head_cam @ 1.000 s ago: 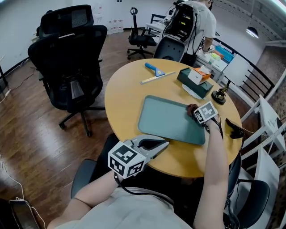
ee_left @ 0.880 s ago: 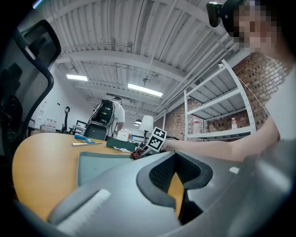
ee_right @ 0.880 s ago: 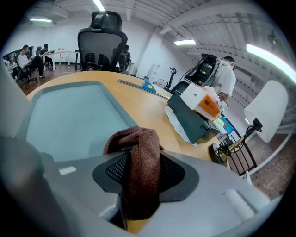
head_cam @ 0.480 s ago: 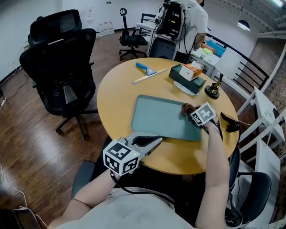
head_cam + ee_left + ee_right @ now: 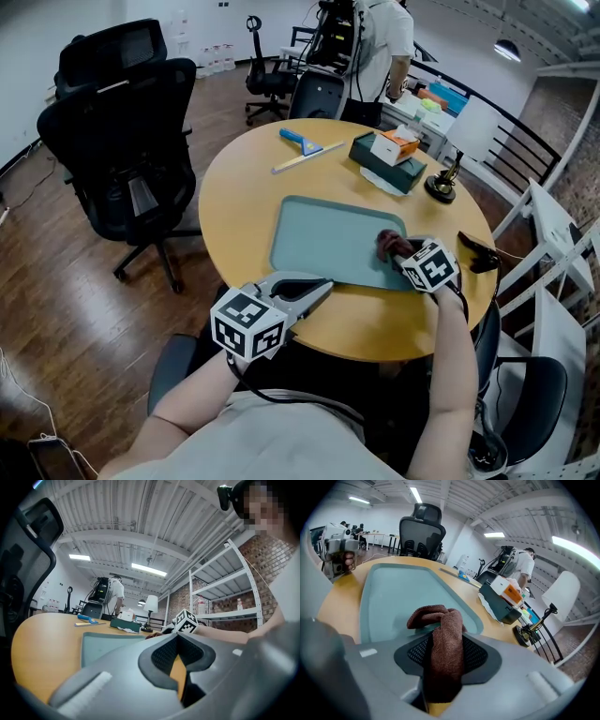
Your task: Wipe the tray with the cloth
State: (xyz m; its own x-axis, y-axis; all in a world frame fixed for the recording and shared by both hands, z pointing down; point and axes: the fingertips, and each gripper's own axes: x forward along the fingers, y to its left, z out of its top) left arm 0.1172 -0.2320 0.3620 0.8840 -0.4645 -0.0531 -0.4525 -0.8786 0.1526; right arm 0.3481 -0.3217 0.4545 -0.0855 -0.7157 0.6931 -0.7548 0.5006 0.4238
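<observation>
Clamps the brown cloth (image 5: 442,641) between the jaws of the right gripper (image 5: 405,255), with the cloth's free end resting on the near right part of the teal tray (image 5: 323,234). Holds the left gripper (image 5: 317,291) with jaws together and empty at the near edge of the round worktop (image 5: 242,187), just beside the tray's near rim.

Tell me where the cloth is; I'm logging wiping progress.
Head view: the cloth sits on the tray's right end, clamped in the right hand-held gripper.

a round wooden table (image 5: 244,216) stands on dark wood flooring (image 5: 56,309) beside black office chairs (image 5: 122,122), white walls (image 5: 28,37) behind.
</observation>
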